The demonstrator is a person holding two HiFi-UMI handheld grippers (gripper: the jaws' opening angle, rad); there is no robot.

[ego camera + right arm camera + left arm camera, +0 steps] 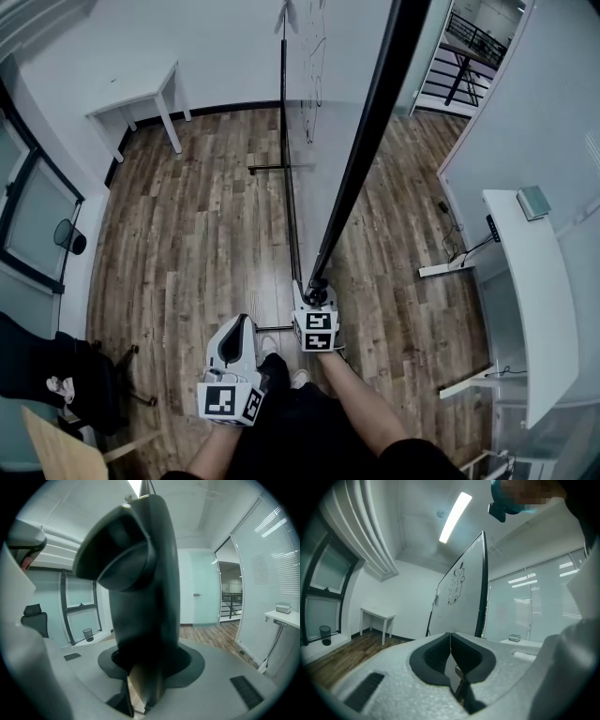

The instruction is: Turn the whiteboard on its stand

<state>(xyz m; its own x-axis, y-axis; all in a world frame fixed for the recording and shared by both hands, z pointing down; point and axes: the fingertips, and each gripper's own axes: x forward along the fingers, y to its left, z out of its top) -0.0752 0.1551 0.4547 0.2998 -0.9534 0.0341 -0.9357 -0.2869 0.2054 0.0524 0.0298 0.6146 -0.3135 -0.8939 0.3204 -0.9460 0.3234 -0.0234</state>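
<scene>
Whiteboard (323,112) stands edge-on ahead of the person, on its stand (267,169) on the wood floor. Its black frame edge (361,159) runs straight away from the right hand-held gripper (316,298), which is clamped on the near end of that edge. Left hand-held gripper (239,328): jaws together, nothing between them, off to the left of the board's drawn-on face, not touching. Right hand is nearer, so any swing likely comes from it.
</scene>
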